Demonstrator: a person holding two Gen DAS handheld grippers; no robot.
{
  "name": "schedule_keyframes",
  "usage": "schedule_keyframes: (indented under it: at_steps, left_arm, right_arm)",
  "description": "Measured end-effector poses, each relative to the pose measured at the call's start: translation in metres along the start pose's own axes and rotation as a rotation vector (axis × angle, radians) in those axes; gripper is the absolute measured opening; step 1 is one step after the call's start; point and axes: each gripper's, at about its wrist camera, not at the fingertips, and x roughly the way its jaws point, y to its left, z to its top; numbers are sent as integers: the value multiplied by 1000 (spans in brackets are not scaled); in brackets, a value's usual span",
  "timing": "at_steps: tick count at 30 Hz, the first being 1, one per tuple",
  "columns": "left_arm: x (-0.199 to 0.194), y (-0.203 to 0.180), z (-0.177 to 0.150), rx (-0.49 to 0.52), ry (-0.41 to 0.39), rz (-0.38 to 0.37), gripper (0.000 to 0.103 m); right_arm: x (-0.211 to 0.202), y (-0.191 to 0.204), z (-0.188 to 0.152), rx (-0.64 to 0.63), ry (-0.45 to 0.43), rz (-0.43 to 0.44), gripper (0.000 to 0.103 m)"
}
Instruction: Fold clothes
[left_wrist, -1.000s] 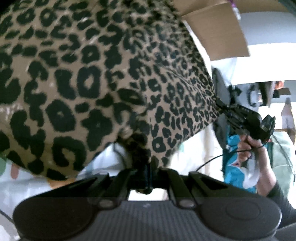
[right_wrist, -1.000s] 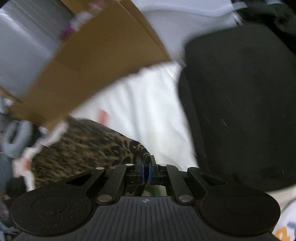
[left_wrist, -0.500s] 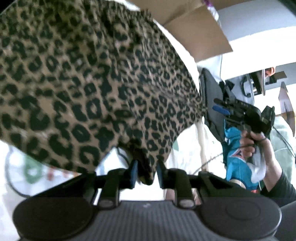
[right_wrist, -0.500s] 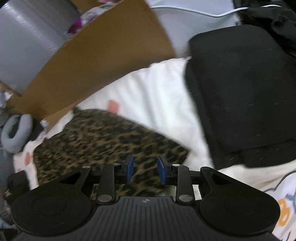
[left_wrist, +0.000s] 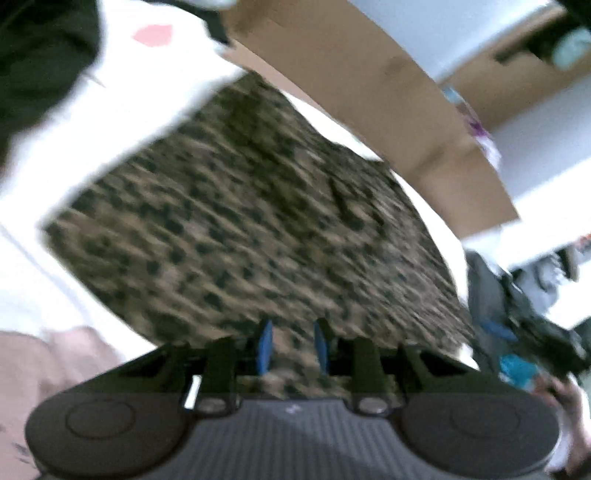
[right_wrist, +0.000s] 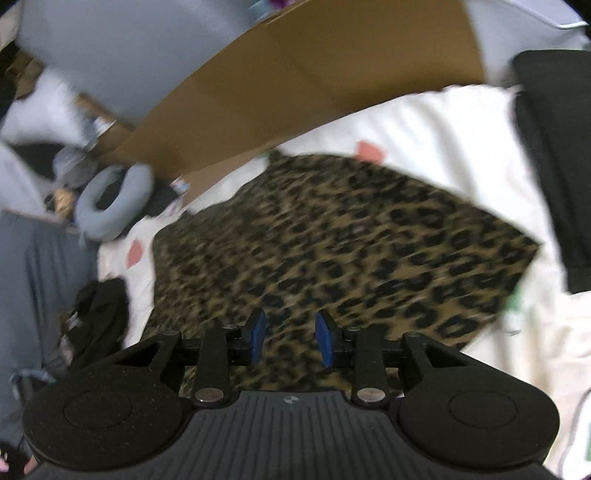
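Brown cardboard box (right_wrist: 314, 70) behind white bedsheet (right_wrist: 443, 125) (pink patches); grey neck pillow (right_wrist: 114, 199) left.

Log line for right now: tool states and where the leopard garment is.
left tool: open | right tool: open | leopard-print garment: released, lying flat on white bedding | black folded garment: beside it

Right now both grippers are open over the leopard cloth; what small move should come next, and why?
Probably lower the right gripper to pinch the leopard cloth at its near edge for another fold: it lies flat on the white bedding, and the left gripper holds nothing.
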Motion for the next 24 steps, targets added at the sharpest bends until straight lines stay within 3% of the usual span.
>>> schedule_keyframes:
  at_steps: [4, 7, 10, 13, 15, 19, 21, 24]
  left_arm:
    - [-12, 32, 12, -30, -84, 127, 33]
    - [-19, 58, 19, -45, -127, 184, 41]
    - [-19, 72, 22, -10, -156, 203, 49]
    - [-18, 82, 25, 7, -174, 235, 51]
    - [-17, 89, 26, 17, -189, 248, 54]
    - [-11, 105, 28, 38, -226, 245, 68]
    - [-6, 110, 29, 45, -236, 232, 68]
    - [1, 115, 27, 52, -233, 200, 68]
  right_arm:
    - [18, 19, -15, -25, 63, 66, 40]
    - [31, 32, -26, -52, 116, 97, 41]
    - [44, 45, -37, -80, 171, 121, 41]
    - [54, 55, -47, -103, 218, 143, 41]
    - [58, 59, -53, -110, 241, 152, 42]
    - [70, 66, -66, -131, 297, 157, 46]
    - [78, 69, -74, -146, 332, 155, 53]
    - [91, 70, -87, -149, 375, 168, 53]
